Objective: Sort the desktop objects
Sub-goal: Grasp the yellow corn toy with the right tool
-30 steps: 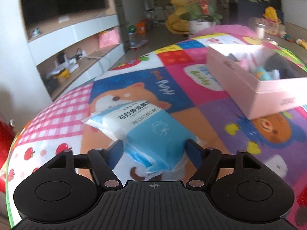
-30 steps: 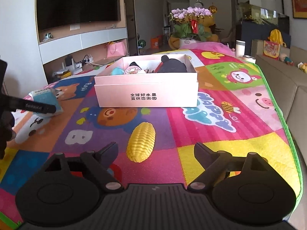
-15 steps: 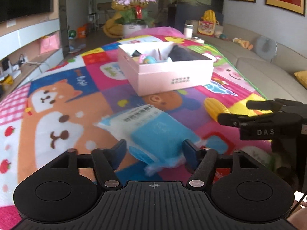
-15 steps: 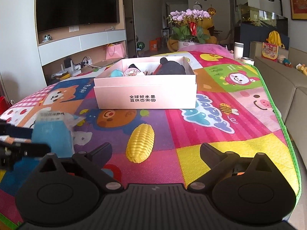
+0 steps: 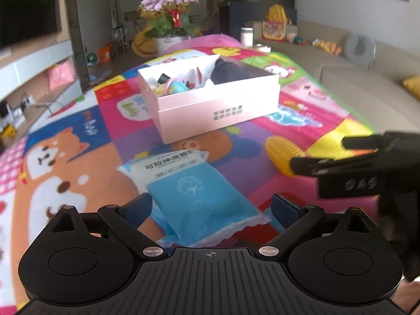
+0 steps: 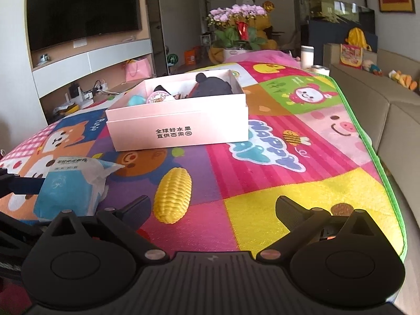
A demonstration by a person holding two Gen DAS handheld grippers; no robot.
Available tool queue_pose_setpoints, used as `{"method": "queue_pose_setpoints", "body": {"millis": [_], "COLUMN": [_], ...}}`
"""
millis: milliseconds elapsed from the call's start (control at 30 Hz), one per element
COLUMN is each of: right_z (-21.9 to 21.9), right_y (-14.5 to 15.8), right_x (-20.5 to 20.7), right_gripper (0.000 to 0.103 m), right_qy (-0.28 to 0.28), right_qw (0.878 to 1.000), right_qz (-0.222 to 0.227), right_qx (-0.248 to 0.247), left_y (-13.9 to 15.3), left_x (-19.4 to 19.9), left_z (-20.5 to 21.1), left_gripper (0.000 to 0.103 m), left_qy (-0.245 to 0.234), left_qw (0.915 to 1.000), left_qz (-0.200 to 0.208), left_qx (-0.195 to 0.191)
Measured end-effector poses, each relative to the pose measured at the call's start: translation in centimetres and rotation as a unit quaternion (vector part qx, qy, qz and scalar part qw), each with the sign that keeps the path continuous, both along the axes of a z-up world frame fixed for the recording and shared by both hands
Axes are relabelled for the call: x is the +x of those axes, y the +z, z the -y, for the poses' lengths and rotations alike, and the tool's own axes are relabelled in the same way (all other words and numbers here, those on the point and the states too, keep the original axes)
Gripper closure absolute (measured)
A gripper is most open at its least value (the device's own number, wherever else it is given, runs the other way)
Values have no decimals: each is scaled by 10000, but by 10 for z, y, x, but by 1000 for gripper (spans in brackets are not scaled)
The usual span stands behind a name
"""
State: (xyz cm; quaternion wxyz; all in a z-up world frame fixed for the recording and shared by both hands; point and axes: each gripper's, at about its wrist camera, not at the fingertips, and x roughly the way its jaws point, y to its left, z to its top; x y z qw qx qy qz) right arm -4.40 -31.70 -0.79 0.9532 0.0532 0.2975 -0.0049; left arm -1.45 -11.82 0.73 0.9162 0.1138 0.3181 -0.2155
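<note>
- The left tool [image 5: 211, 206] hangs low over the table [image 5: 78, 157], and its jaws are opening. The blue-and-white wipes pack [image 5: 194, 191] lies between them at the bottom centre of the left view, and the pads stand clear of its sides.
- In the right view that pack [image 6: 71, 186] sits at the lower left on the cartoon-print cover, just beside the yellow toy corn [image 6: 173, 197].
- The right tool [image 6: 211, 208] is spreading its jaws too, with nothing between them. The corn lies just ahead and a little to the left of its gap.
- The pink box [image 5: 210, 99] stands in the middle of both views, already holding several small toys and something dark.
- I'd say the pack has just been let go, short of the box, so the sorting is partway along.
- Next, I'd guess, the right tool must shift left to straddle the corn, close on it and carry it up over the box's near wall.
</note>
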Motion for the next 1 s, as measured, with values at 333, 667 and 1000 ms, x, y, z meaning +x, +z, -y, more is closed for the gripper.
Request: {"method": "queue_pose_setpoints", "body": {"millis": [333,667,1000], "right_z": [0,-8,-17], "right_y": [-1,-2,-1], "right_x": [1,5,9], "right_gripper": [0,0,5], "right_qy": [46,95,-98], "right_qw": [10000,9990,9827], "right_qz": [-63,-271,-147], "right_qx": [37,-343,-1843], "left_y": [-6,-12,-13], "left_x": [4,-6,-8], "left_z": [-62,-74,-74], "left_gripper": [2,1,0], "left_qy": [1088,985,852], "left_qw": [9937,9941,9940], "left_qz": [96,-95,-67], "left_qx": [232,-451,-687]}}
